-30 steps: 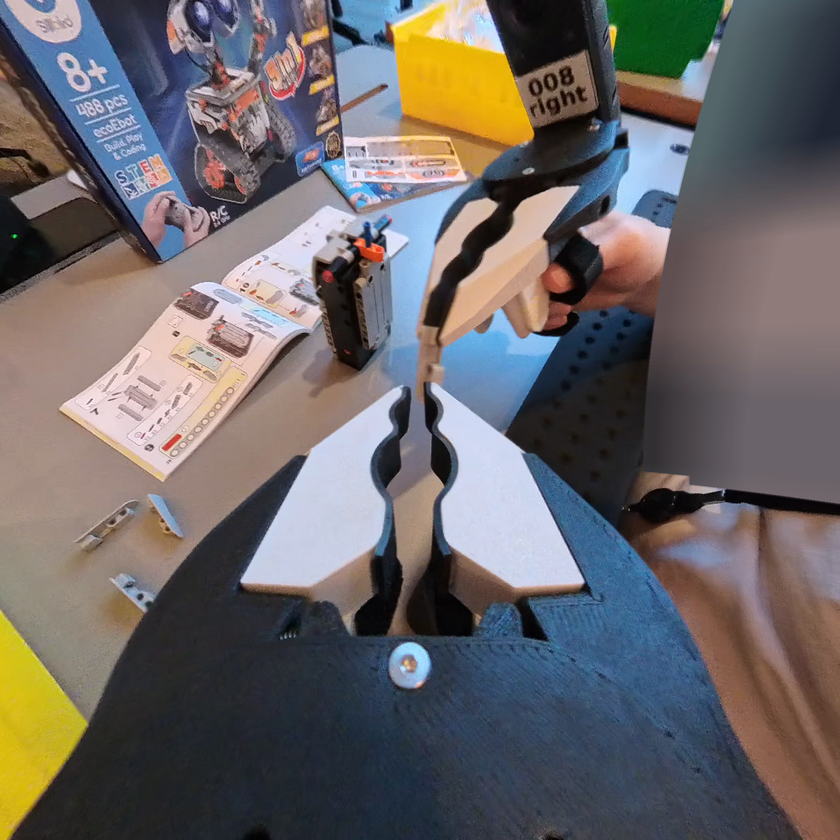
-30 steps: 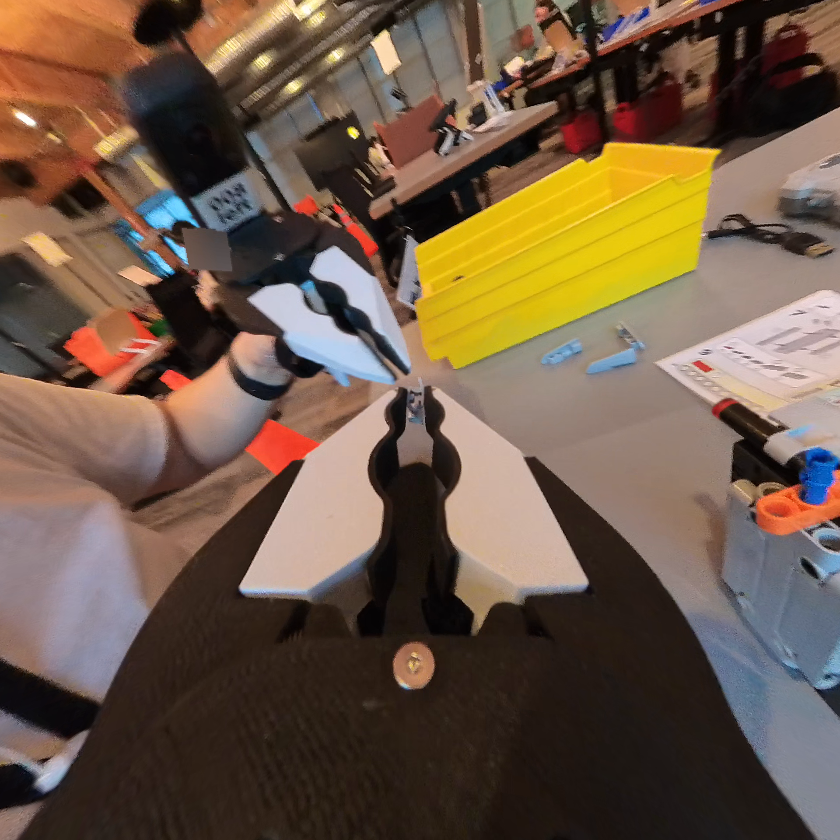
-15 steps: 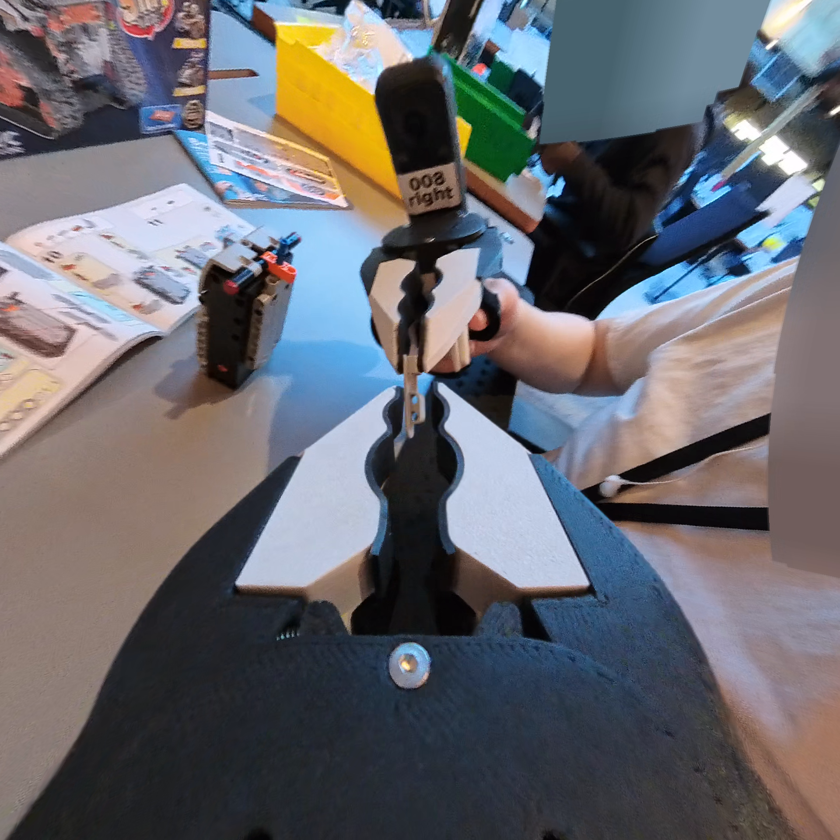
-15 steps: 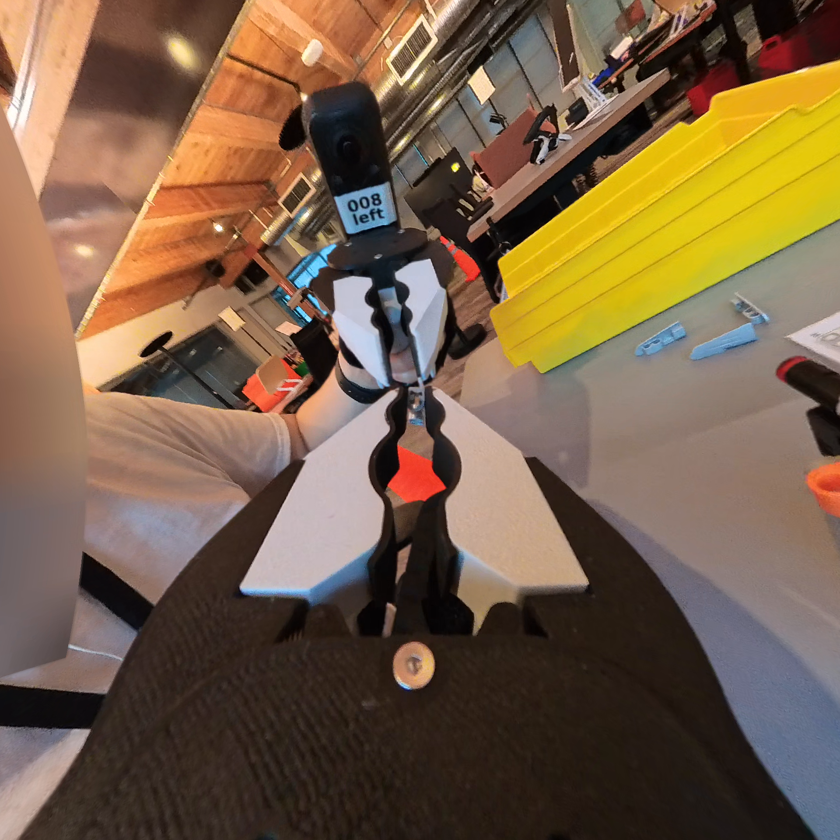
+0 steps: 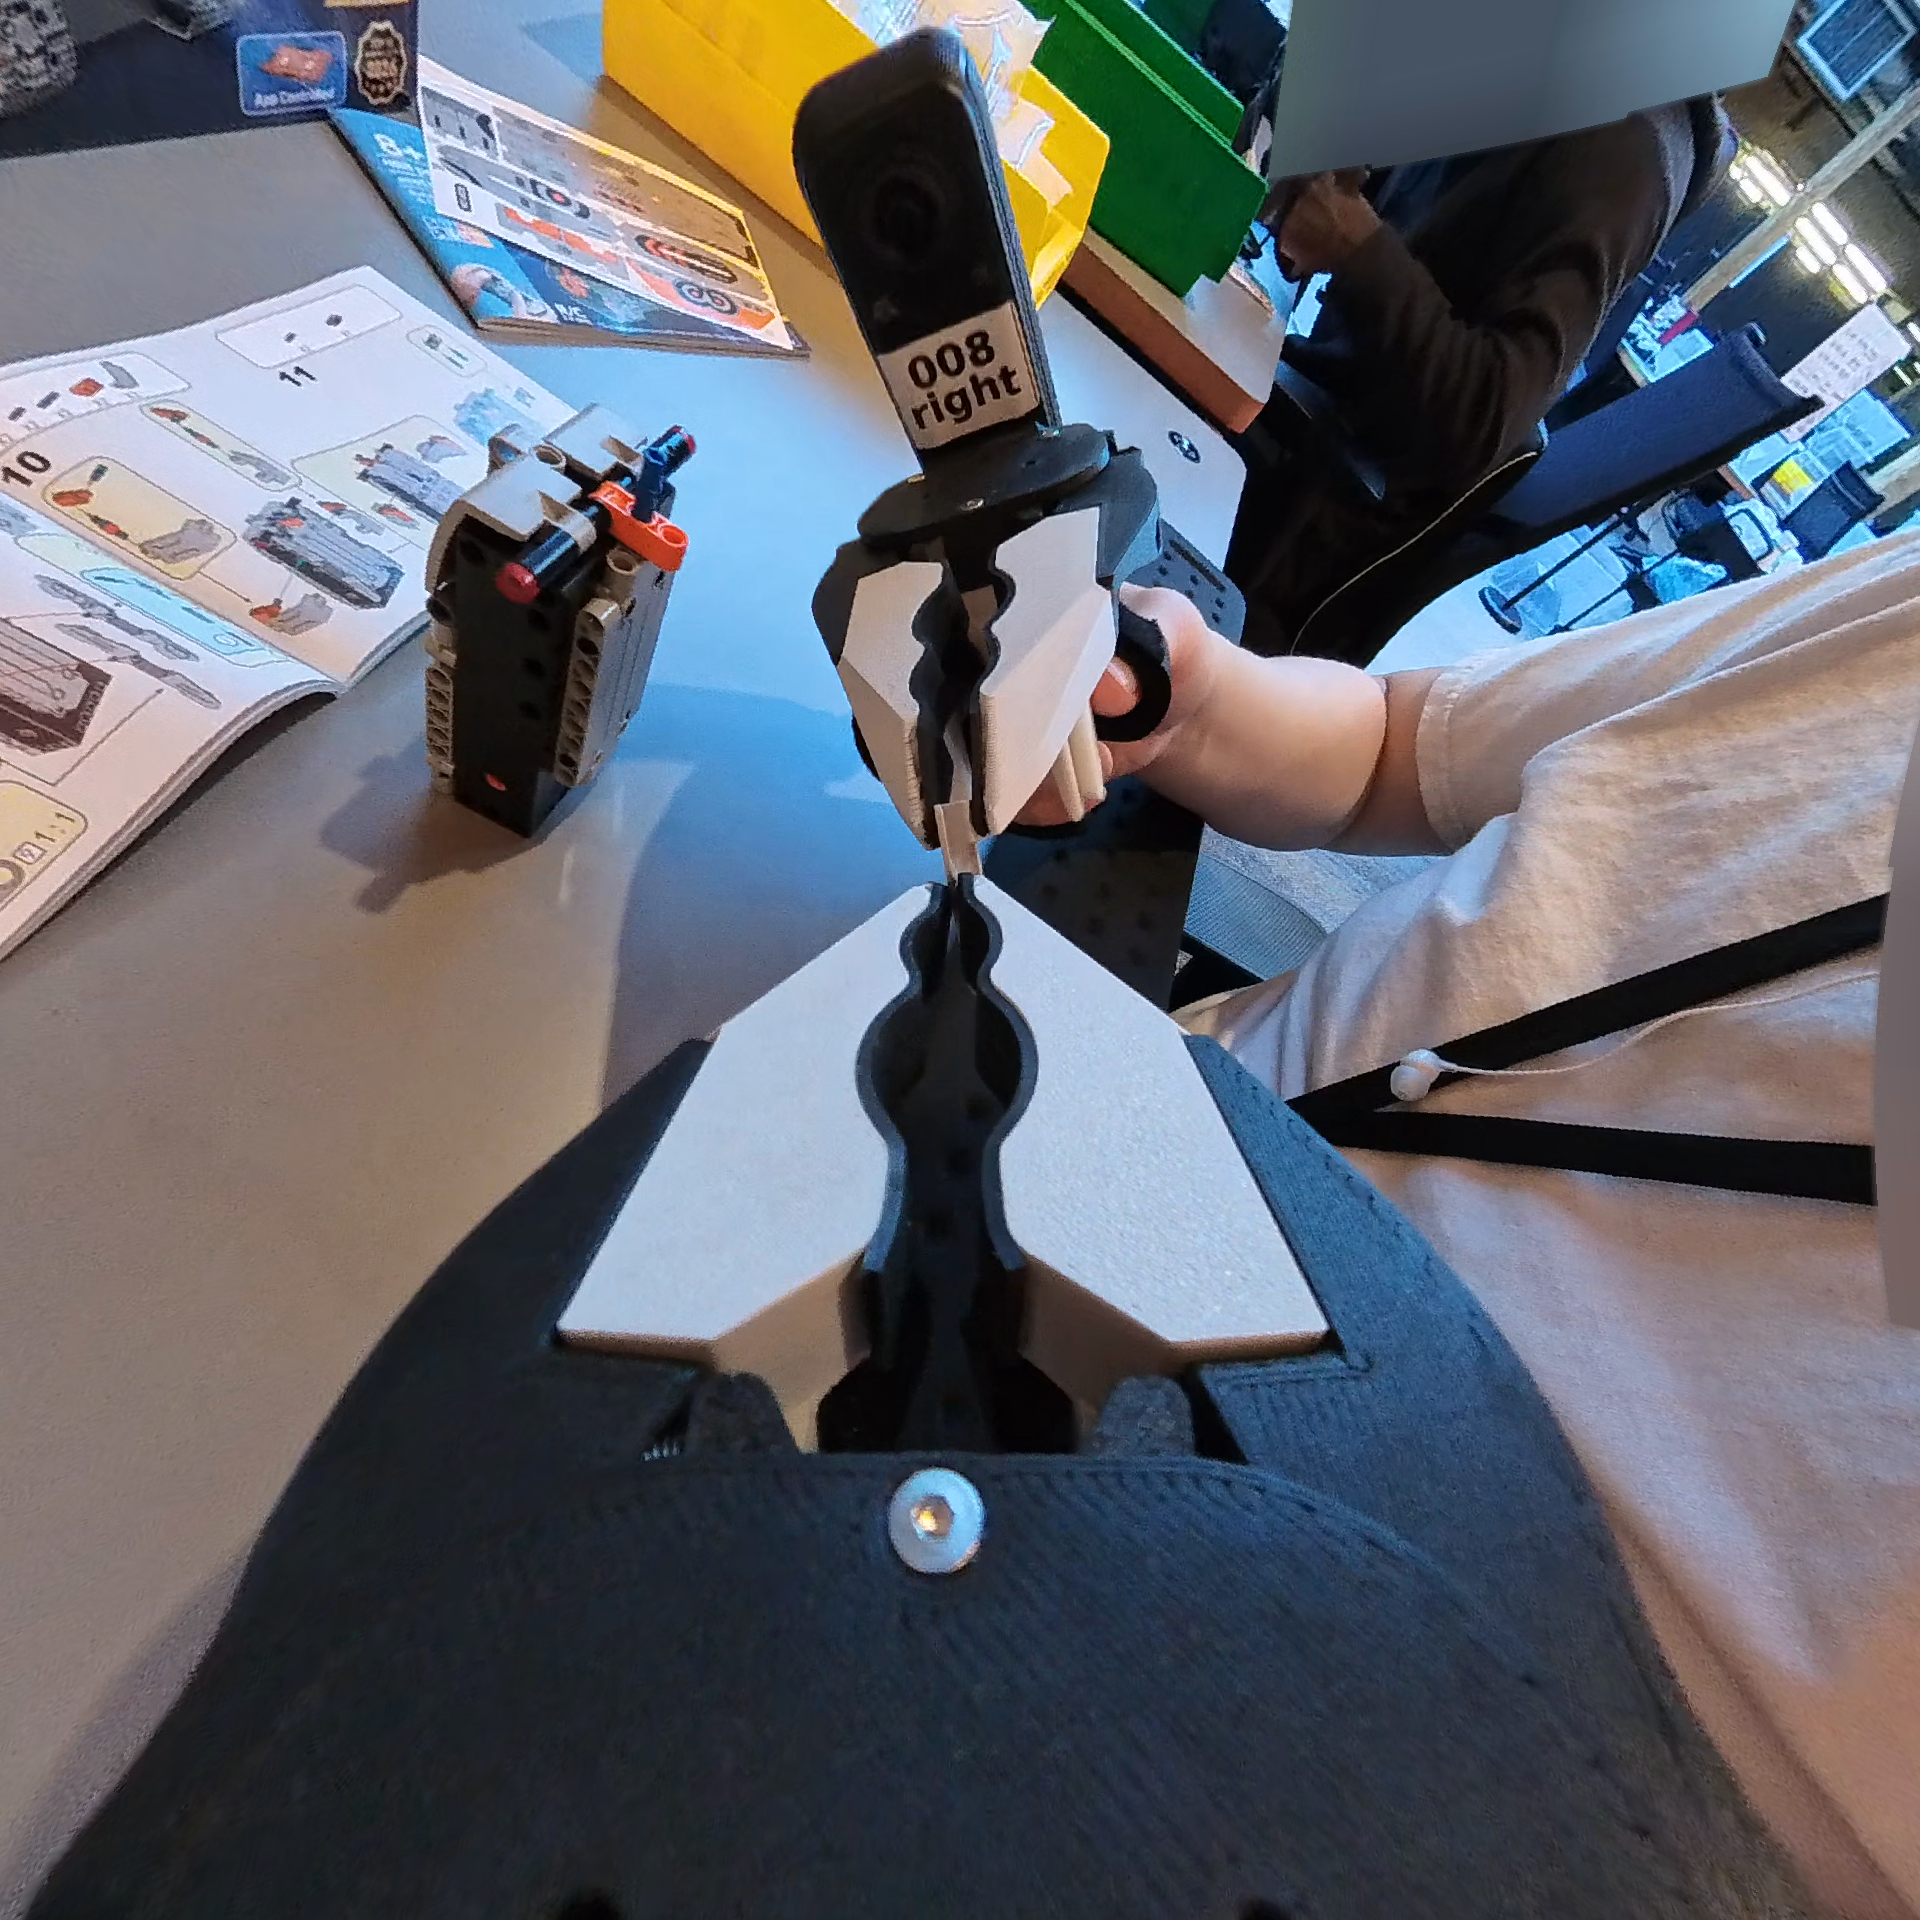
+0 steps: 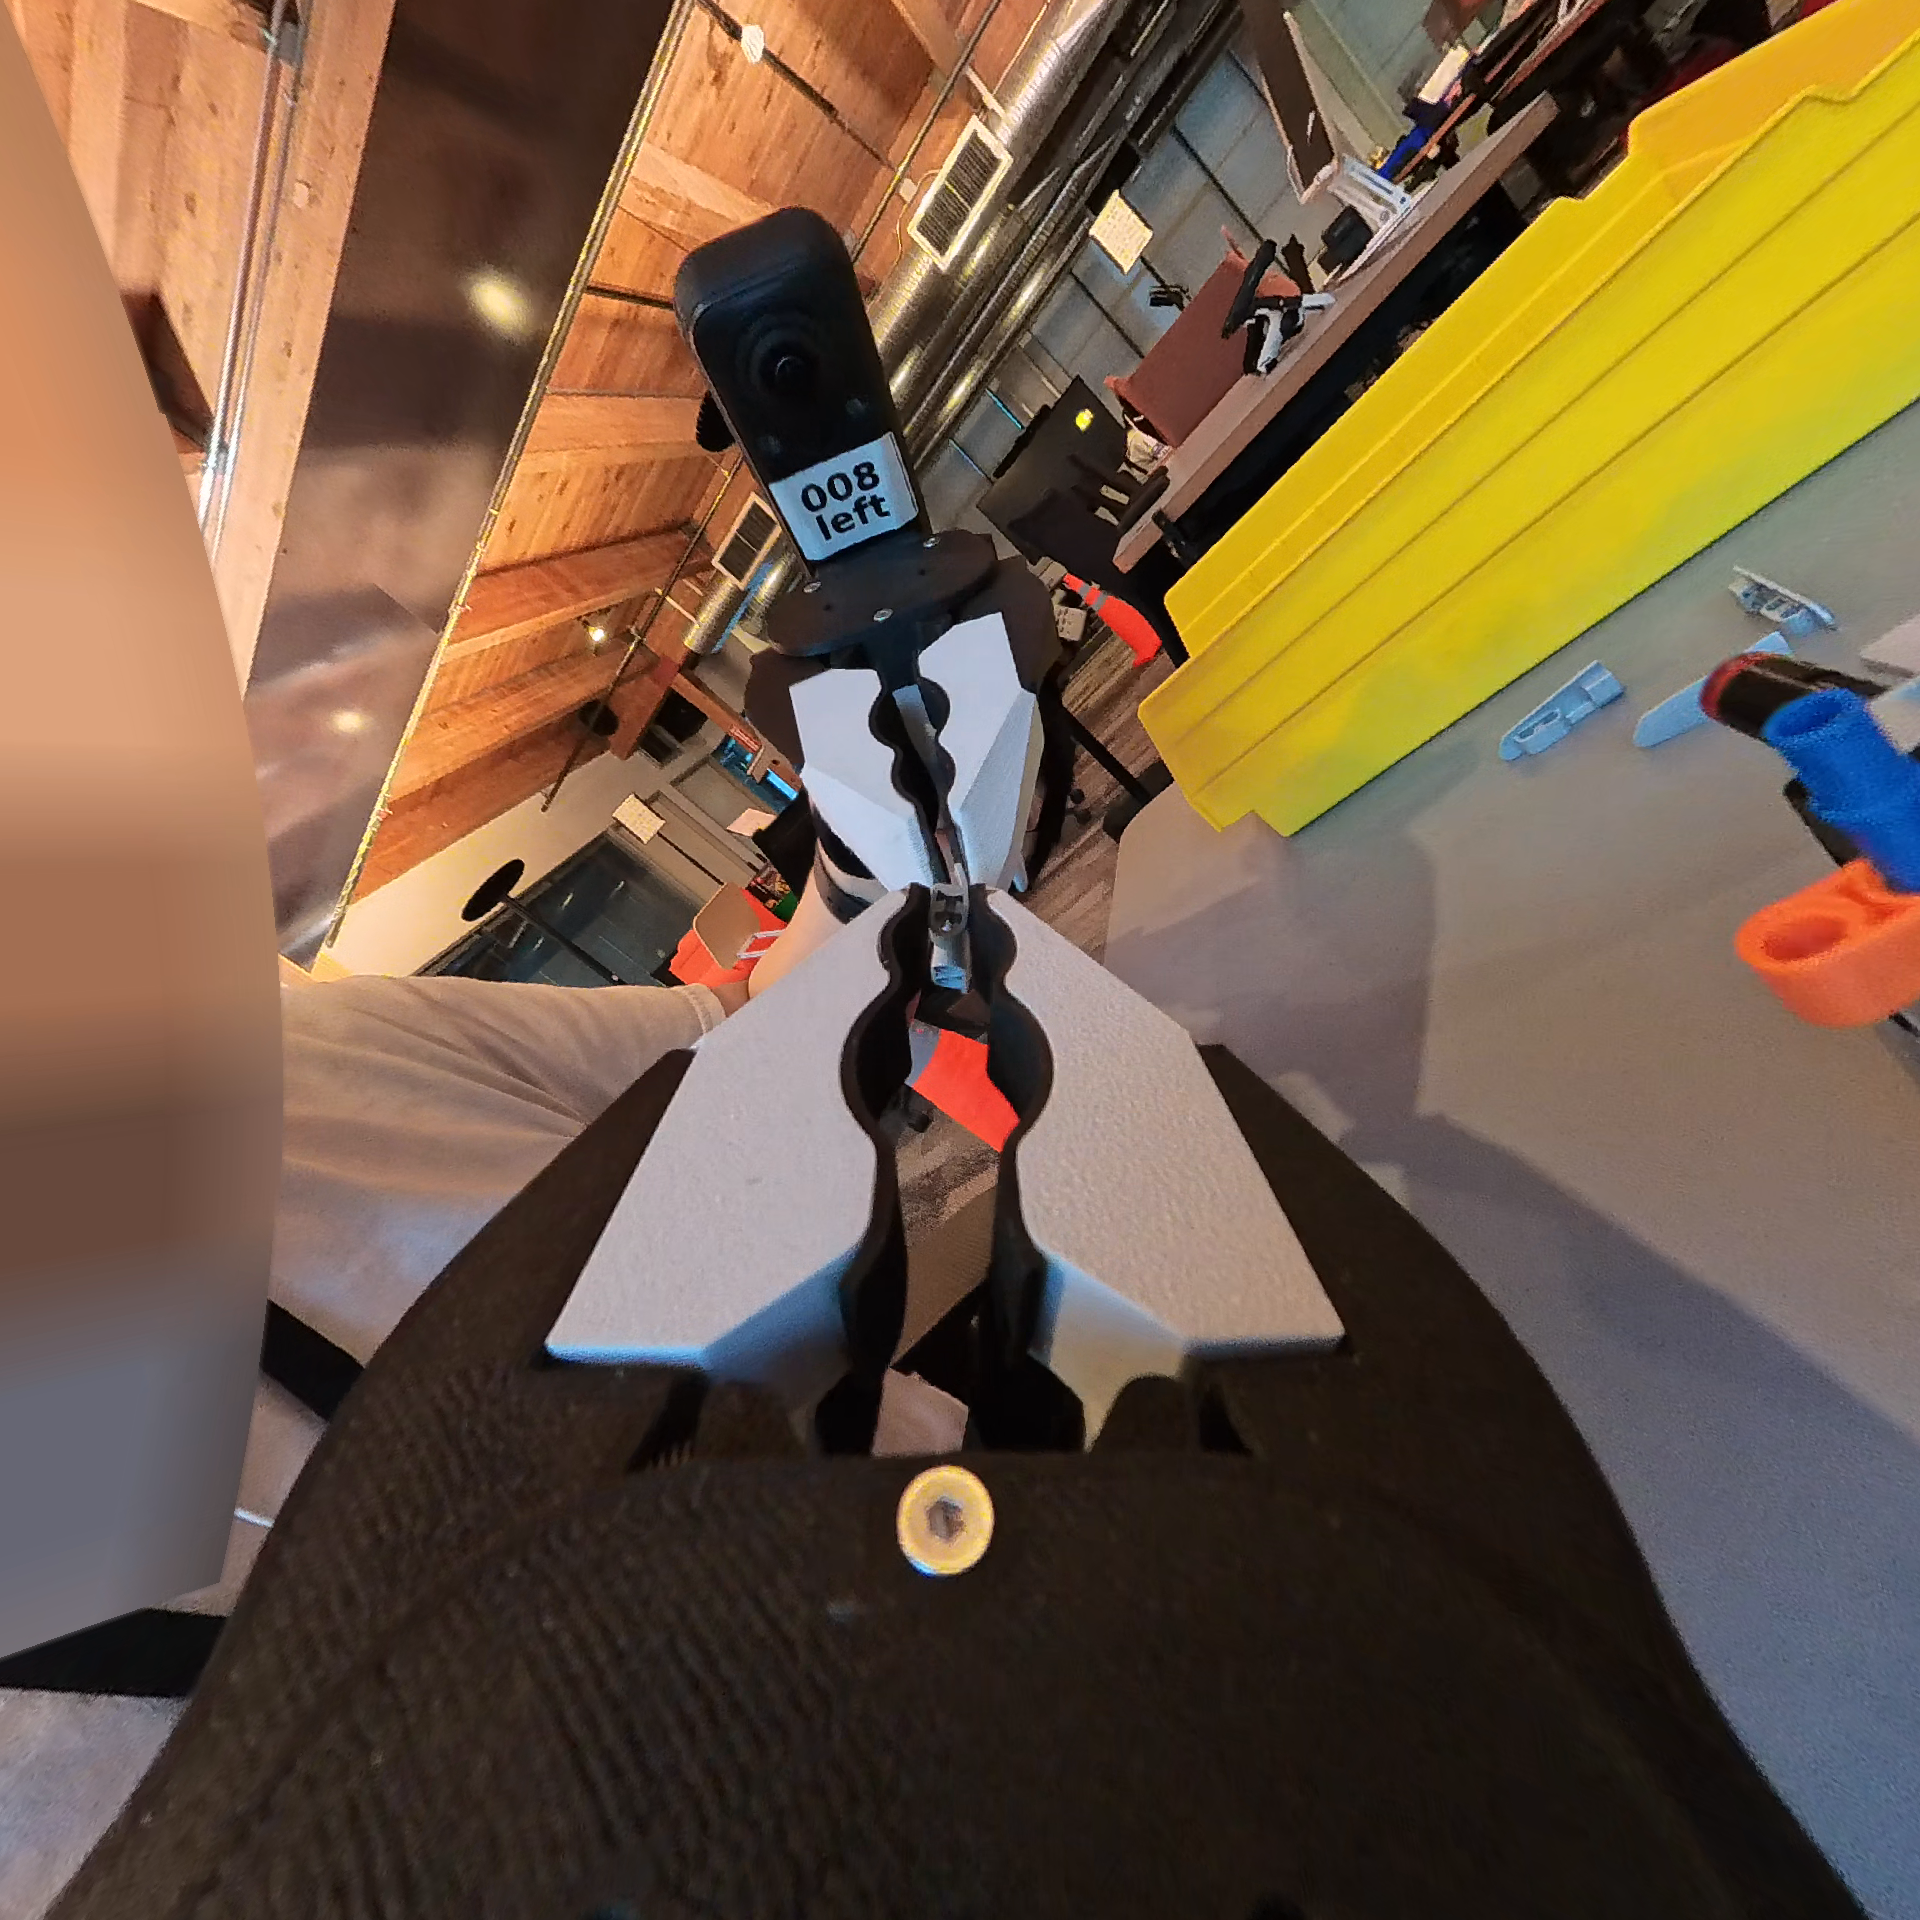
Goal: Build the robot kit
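A small grey brick piece (image 5: 956, 847) is held in the air between the two grippers, which meet tip to tip above the grey table's (image 5: 260, 1039) edge. My left gripper (image 5: 958, 896) is shut on the piece's near end. My right gripper (image 5: 951, 816) points down at it from beyond and is shut on the other end. In the right wrist view the piece (image 6: 948, 940) sits between my right gripper's (image 6: 948, 909) tips, with the left gripper (image 6: 951, 868) just past it.
A black and grey brick assembly (image 5: 545, 644) with orange and blue parts stands on the table to the left, beside an open instruction booklet (image 5: 156, 499). Yellow (image 5: 727, 114) and green (image 5: 1153, 156) bins are behind. Loose grey pieces (image 6: 1558, 717) lie by another yellow bin (image 6: 1558, 436). Left and right tips are no more than a few centimetres apart.
Both grippers have swung round to face each other head-on. My left gripper's fingers, slightly apart a second ago, have closed on the piece's end.
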A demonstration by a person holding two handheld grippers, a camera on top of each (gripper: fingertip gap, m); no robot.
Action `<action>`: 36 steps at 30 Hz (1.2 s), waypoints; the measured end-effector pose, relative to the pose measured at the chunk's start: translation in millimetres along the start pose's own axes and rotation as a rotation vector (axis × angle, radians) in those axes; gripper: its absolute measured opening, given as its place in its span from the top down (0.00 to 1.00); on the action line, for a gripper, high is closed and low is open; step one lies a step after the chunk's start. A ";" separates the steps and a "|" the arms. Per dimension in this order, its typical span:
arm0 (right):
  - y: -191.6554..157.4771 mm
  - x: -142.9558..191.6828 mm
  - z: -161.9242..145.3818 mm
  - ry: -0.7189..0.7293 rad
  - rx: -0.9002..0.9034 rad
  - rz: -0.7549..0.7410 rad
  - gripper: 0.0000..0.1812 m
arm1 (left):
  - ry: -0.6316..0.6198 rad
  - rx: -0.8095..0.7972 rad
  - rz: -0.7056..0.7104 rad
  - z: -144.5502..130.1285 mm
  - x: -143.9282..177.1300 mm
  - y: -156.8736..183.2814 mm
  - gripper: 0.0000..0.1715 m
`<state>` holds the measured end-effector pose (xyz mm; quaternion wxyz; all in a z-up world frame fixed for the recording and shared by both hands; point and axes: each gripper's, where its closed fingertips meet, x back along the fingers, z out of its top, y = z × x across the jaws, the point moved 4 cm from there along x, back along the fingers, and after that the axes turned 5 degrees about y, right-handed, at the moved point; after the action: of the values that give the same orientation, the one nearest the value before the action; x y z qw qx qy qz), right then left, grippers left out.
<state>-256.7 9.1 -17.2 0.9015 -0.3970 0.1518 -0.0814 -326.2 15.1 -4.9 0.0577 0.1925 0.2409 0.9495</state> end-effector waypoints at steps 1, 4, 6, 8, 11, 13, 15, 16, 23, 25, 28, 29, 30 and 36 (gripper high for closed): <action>0.4 -0.3 -0.2 0.001 -0.005 0.002 0.97 | -0.002 0.011 -0.002 -0.4 0.0 -0.4 1.00; 0.8 -1.1 -0.1 0.008 -0.020 0.012 0.96 | 0.004 0.078 -0.022 -1.3 0.7 -2.2 1.00; 4.0 -0.4 3.0 0.036 -0.014 -0.018 0.88 | 0.004 0.118 -0.032 -3.3 1.9 -4.9 1.00; 5.4 4.3 8.4 0.070 0.049 -0.064 0.86 | 0.004 0.132 0.028 -3.5 9.6 -14.4 1.00; 4.5 14.8 15.5 0.097 0.226 -0.169 0.87 | -0.014 0.076 0.363 3.4 46.1 -56.4 1.00; 4.1 17.2 18.0 0.099 0.319 -0.229 0.87 | -0.136 0.011 0.745 1.1 84.3 -101.2 1.00; 4.6 15.2 15.9 0.089 0.341 -0.248 0.87 | -0.242 0.034 1.018 -0.6 110.3 -132.4 1.00; 5.3 13.5 13.0 0.077 0.331 -0.243 0.87 | -0.280 0.075 1.077 -2.5 112.6 -142.3 1.00; 9.1 13.5 7.1 0.062 0.302 -0.235 0.88 | -0.467 0.233 1.238 -21.0 99.1 -200.0 1.00; 9.1 14.2 7.2 0.058 0.313 -0.239 0.88 | -0.498 0.219 1.268 -24.3 98.8 -206.4 1.00; 8.8 14.0 6.0 0.047 0.322 -0.242 0.88 | -0.518 0.219 1.286 -32.4 100.0 -203.5 1.00; 8.1 13.4 5.5 0.044 0.321 -0.238 0.88 | -0.526 0.224 1.290 -36.3 101.3 -201.0 1.00; 6.9 12.7 4.9 0.041 0.319 -0.232 0.88 | -0.535 0.227 1.302 -39.9 103.8 -198.6 1.00; 3.2 8.6 -0.2 0.018 0.314 -0.213 0.88 | -0.526 0.260 1.289 -55.1 104.8 -190.8 1.00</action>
<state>-248.6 8.9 -21.5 0.9372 -0.2647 0.1025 -0.2026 -441.0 179.7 -105.7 -0.4831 0.5249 0.1685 0.6802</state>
